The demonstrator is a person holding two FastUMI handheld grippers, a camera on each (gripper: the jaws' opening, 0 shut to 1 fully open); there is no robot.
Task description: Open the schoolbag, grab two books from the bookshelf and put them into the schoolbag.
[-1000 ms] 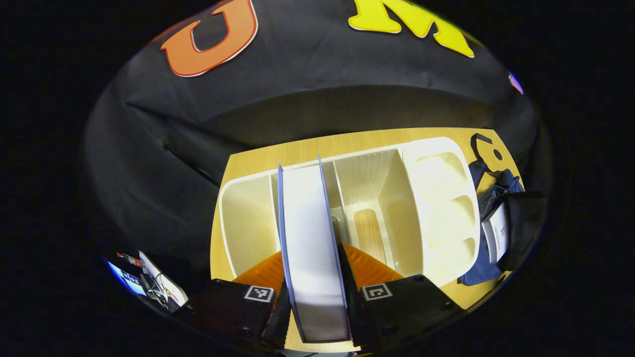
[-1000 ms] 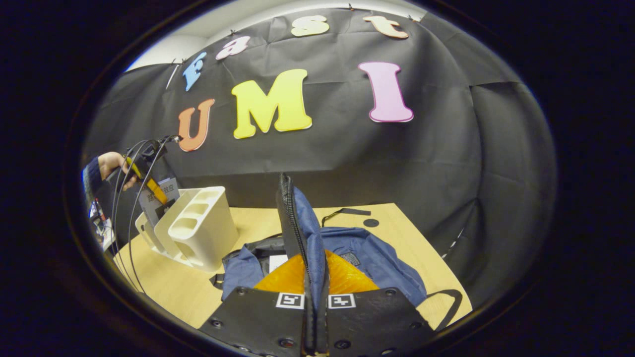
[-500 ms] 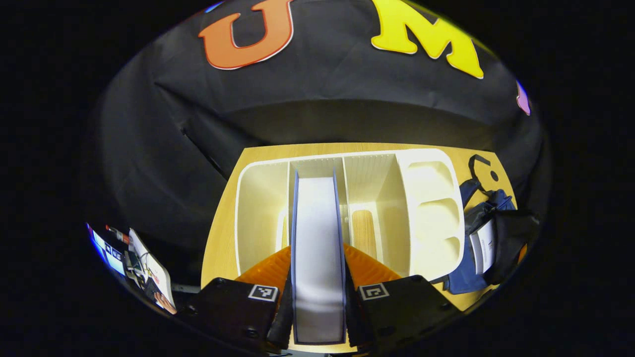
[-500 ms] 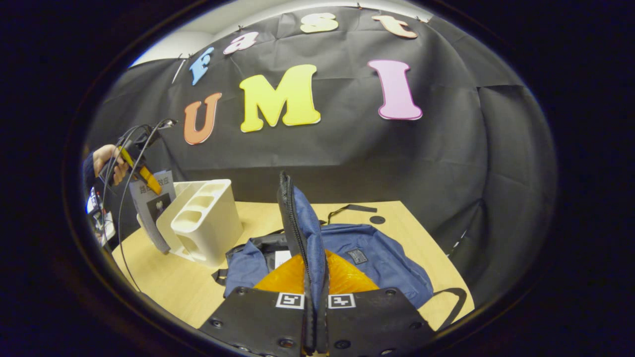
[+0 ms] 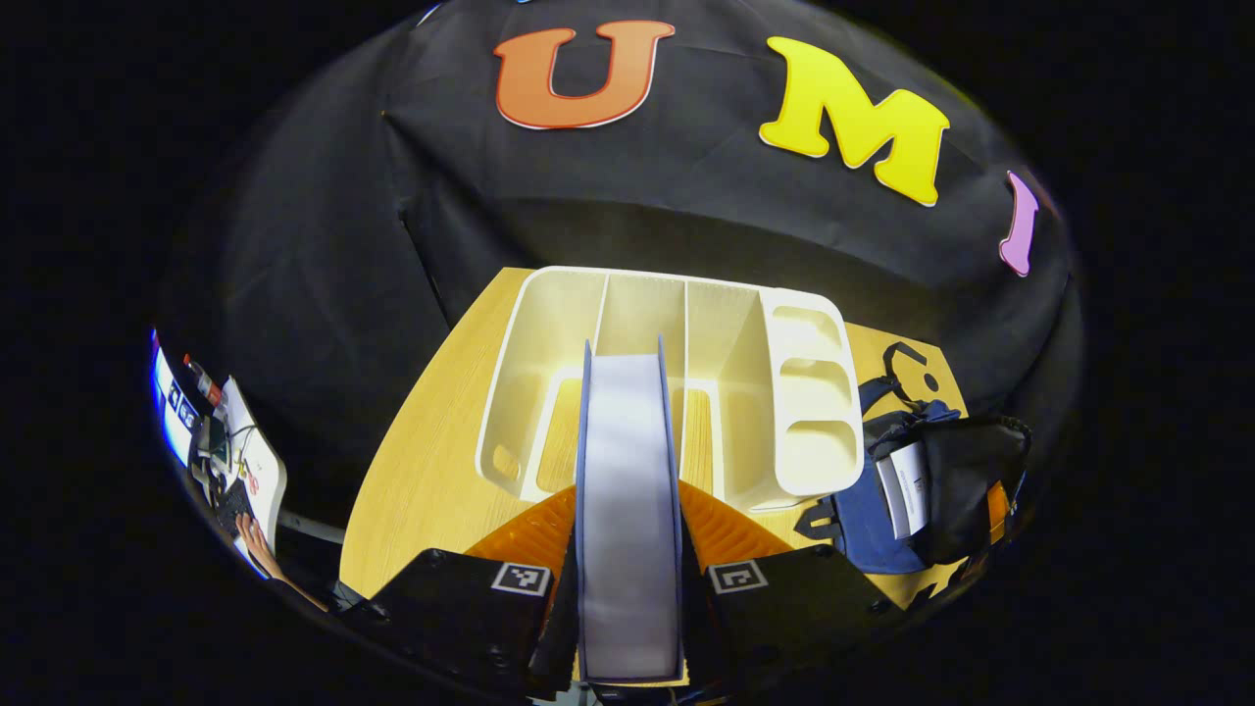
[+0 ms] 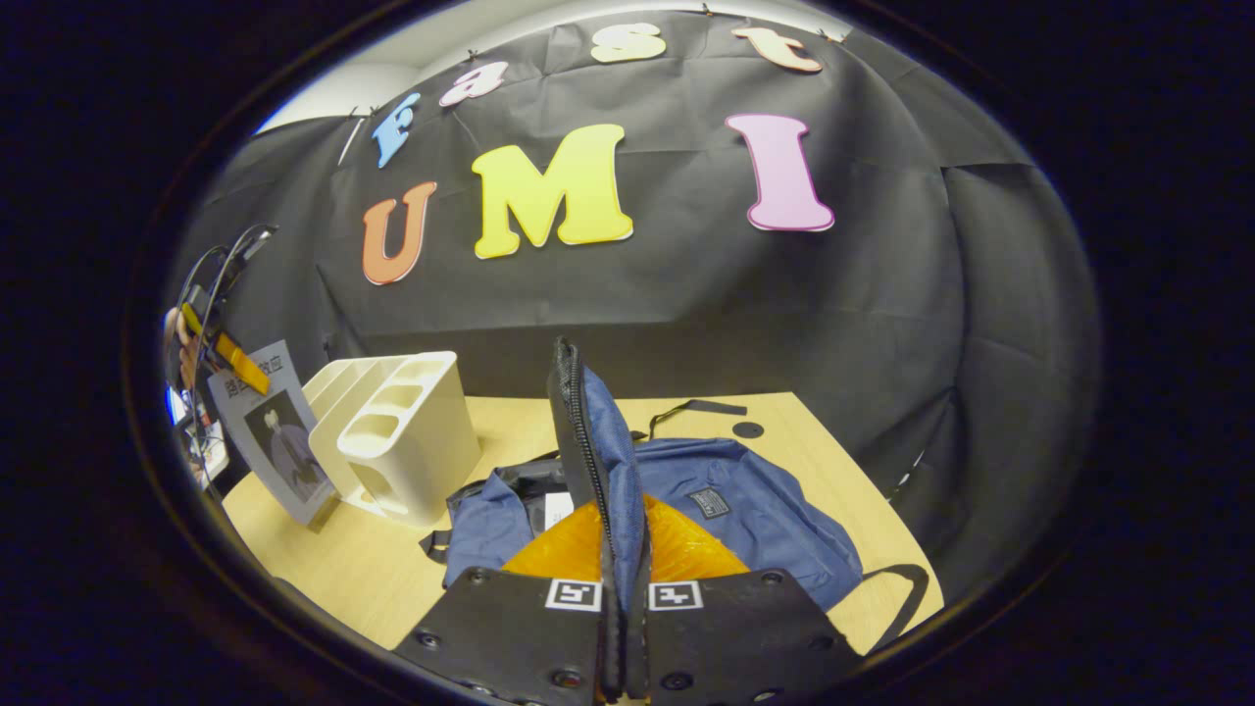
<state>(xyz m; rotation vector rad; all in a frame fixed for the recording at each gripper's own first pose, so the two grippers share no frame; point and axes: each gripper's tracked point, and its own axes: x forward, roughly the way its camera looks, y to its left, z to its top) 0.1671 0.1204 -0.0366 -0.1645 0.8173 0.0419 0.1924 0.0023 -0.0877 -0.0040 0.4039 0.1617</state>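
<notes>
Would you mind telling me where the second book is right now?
The book is clamped in the left hand-held gripper, lifted clear of the white bookshelf; in the right gripper view it hangs left of that shelf.

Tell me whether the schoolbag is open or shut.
Open. The right claw pinches the zippered flap and holds it upright above the blue schoolbag; a book sits inside the mouth.

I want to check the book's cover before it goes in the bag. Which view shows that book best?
The right gripper view: it shows the book from the side, cover facing the camera, hanging from the left hand-held gripper beside the bookshelf. The left gripper view shows the book edge-on between its fingers.
</notes>
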